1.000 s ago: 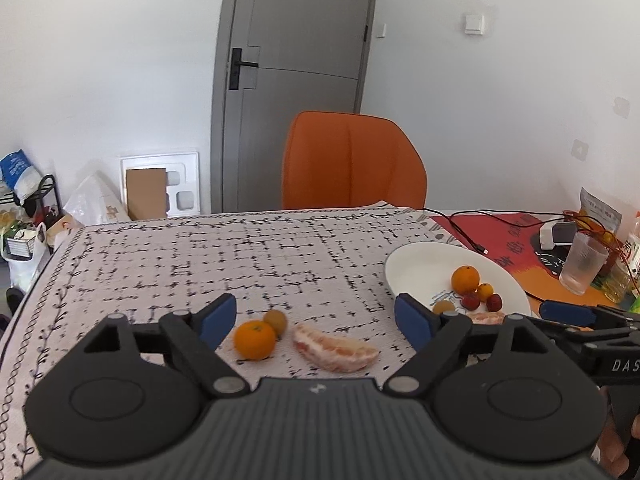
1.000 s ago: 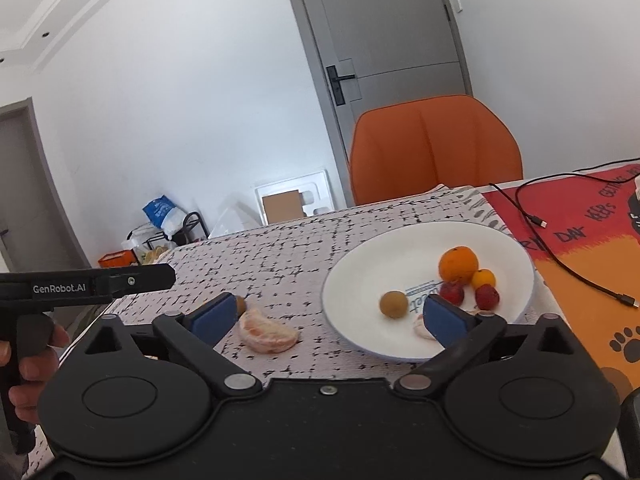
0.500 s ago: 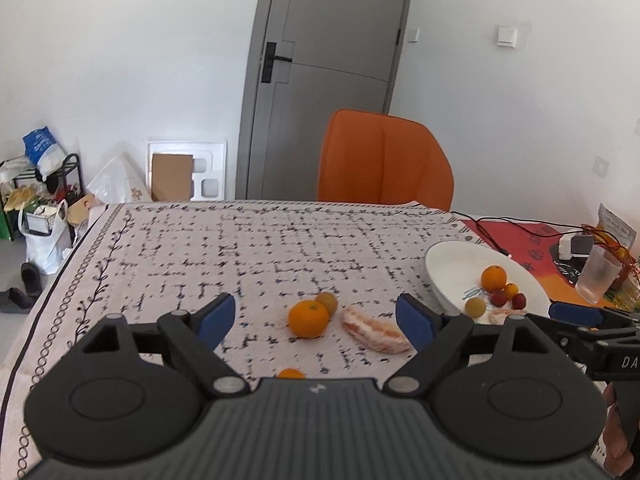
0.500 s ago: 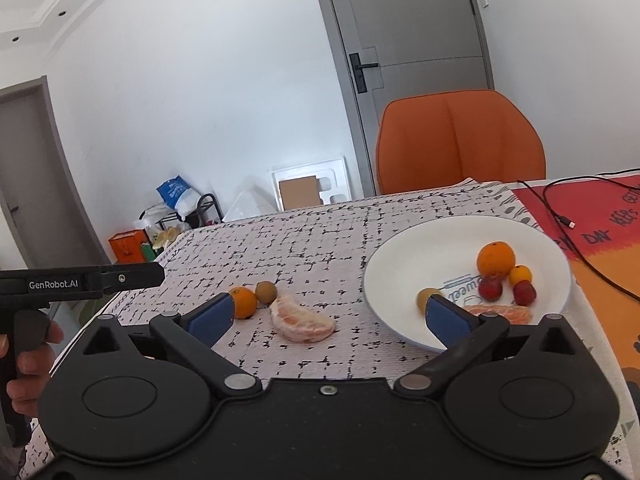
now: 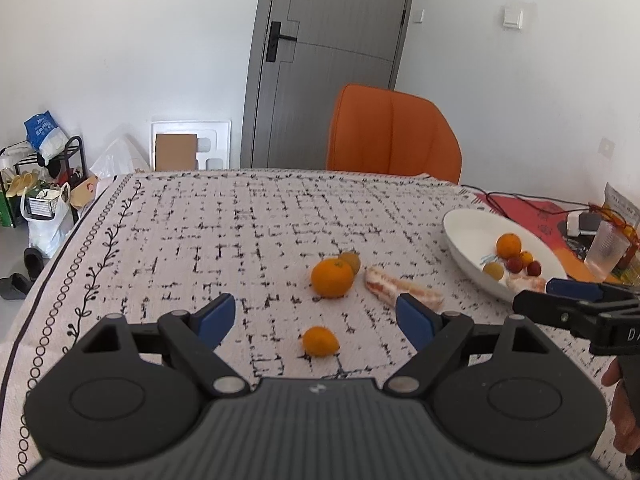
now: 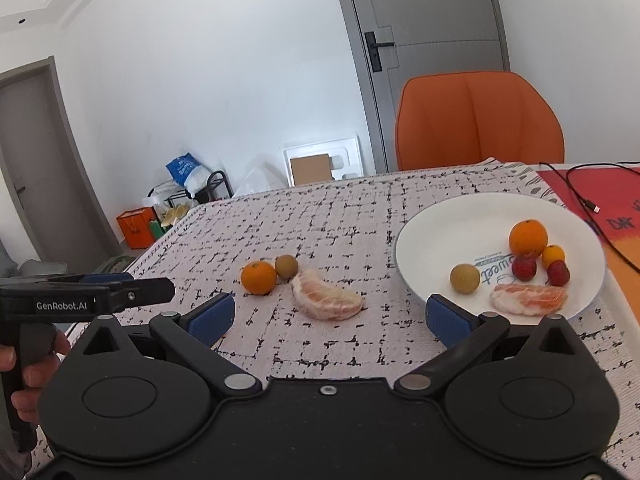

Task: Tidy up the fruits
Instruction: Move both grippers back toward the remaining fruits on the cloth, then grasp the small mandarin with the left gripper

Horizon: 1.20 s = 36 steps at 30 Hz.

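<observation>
- Both grippers, left (image 5: 316,318) and right (image 6: 328,316), are held wide apart, nothing gripped.
- Kumquat (image 5: 320,341) is framed by left, likely picked next for the plate (image 6: 440,236).

Table (image 5: 240,220) w/ plate (image 6: 460,220), loose fruit (image 6: 258,277)

The left gripper (image 5: 316,318) hangs above the patterned tablecloth (image 5: 200,232), jaws spread wide, a small kumquat (image 5: 320,341) between them. A tangerine (image 5: 332,277) lies at 12 o'clock, touching a brown longan (image 5: 351,261); a peeled pomelo segment (image 5: 400,290) lies at 1 o'clock, a white plate (image 5: 472,228) with fruit at 2 o'clock.
</observation>
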Each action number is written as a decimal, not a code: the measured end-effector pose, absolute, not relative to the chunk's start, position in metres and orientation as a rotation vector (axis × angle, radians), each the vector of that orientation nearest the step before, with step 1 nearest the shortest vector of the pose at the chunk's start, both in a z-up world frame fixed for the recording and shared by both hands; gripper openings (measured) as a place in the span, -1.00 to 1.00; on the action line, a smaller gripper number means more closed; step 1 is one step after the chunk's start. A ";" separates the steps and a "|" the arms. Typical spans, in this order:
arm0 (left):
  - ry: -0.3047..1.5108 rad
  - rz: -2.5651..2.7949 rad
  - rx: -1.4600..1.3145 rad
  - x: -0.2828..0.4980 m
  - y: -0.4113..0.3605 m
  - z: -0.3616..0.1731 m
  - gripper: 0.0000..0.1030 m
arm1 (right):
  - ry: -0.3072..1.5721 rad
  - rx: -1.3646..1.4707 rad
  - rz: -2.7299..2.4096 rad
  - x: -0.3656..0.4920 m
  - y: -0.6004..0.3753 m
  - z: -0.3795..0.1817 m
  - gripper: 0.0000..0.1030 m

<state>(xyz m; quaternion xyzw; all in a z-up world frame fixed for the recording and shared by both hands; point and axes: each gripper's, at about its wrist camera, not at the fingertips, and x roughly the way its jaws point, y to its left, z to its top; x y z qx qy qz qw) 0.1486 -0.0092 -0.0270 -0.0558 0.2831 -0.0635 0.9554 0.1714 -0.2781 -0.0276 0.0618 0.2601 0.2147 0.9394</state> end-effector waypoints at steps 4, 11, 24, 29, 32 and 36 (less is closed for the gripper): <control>0.581 -0.119 -0.095 0.150 -0.008 -0.034 0.67 | 0.549 0.124 0.449 0.173 -0.275 -0.034 1.00; 0.587 -0.105 -0.103 0.157 -0.004 -0.045 0.62 | 0.572 0.091 0.414 0.180 -0.269 -0.043 1.00; 0.618 -0.129 -0.087 0.176 -0.013 -0.060 0.22 | 0.581 0.053 0.418 0.198 -0.260 -0.049 1.00; 0.636 -0.123 -0.100 0.184 -0.012 -0.065 0.06 | 0.579 0.047 0.434 0.201 -0.256 -0.049 1.00; 0.647 -0.125 -0.099 0.187 -0.014 -0.069 -0.02 | 0.581 0.041 0.435 0.203 -0.255 -0.050 1.00; 0.674 -0.138 -0.116 0.191 -0.013 -0.075 -0.40 | 0.584 0.044 0.443 0.206 -0.253 -0.051 1.00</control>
